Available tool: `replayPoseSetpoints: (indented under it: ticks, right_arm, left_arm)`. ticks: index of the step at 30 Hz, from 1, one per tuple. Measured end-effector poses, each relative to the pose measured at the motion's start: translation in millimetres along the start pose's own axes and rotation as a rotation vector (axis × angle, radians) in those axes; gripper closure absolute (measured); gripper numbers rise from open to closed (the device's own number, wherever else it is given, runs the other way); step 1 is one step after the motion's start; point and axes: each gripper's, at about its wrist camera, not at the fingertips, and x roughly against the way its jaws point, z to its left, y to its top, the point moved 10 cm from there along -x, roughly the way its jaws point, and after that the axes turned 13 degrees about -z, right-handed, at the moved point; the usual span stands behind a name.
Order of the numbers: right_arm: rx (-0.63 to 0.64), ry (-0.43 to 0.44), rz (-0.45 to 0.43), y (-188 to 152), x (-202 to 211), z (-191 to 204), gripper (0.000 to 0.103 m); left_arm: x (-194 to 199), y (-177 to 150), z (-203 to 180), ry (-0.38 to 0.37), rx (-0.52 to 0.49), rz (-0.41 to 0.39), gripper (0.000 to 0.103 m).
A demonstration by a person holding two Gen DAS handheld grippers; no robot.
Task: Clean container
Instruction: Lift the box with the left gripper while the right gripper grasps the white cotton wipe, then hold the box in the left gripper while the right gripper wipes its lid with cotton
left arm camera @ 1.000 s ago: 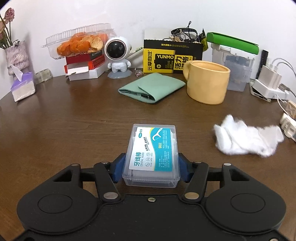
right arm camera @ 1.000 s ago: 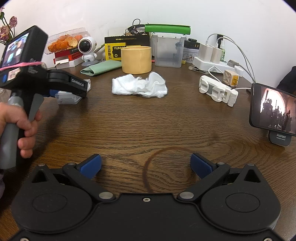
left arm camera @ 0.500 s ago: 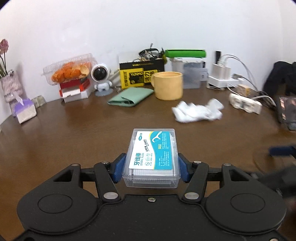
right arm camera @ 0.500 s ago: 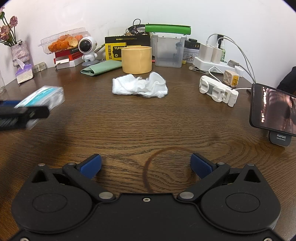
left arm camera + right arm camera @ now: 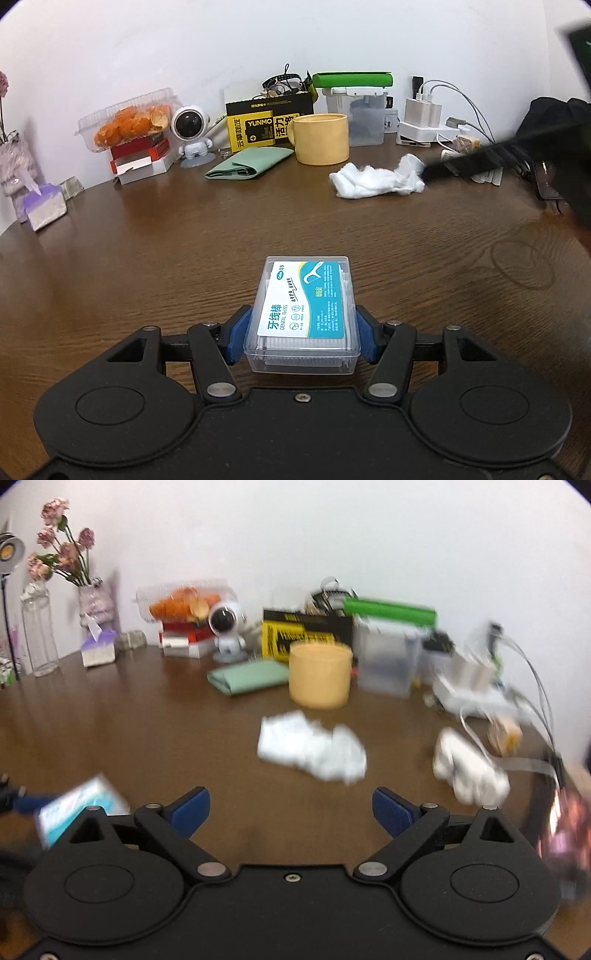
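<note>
- Left gripper [image 5: 302, 334]: blue pads clamped on both long sides of the clear dental floss box [image 5: 304, 312]; box held above the wooden table [image 5: 147, 258], label facing up.
- Right gripper [image 5: 291, 806]: jaws spread wide, nothing between them; view blurred.
- White cloth [image 5: 312, 747] lies crumpled on the table ahead of the right gripper, in front of the yellow mug [image 5: 319, 674].
- Floss box [image 5: 79, 810] appears at lower left of the right wrist view.
</note>
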Motion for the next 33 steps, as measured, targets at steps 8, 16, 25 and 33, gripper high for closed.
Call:
replayPoseSetpoints:
  ticks: [8, 16, 25, 33]
  right_arm:
    - [-0.082, -0.033, 0.104, 17, -102, -15, 0.031]
    - [-0.111, -0.114, 0.176, -15, -135, -13, 0.039]
    - [-0.098, 0.067, 0.117, -11, -99, -2, 0.088]
    - [0.043, 0.395, -0.090, 0, 32, 66, 0.088]
  left_arm:
    - [1, 2, 6, 0.013, 0.028, 0.005, 0.046]
    - [3, 2, 9, 0.005, 0.036, -0.001, 0.046]
    - [10, 4, -11, -0.005, -0.120, -0.049, 0.046]
    - [18, 2, -40, -0.087, -0.361, -0.136, 0.046]
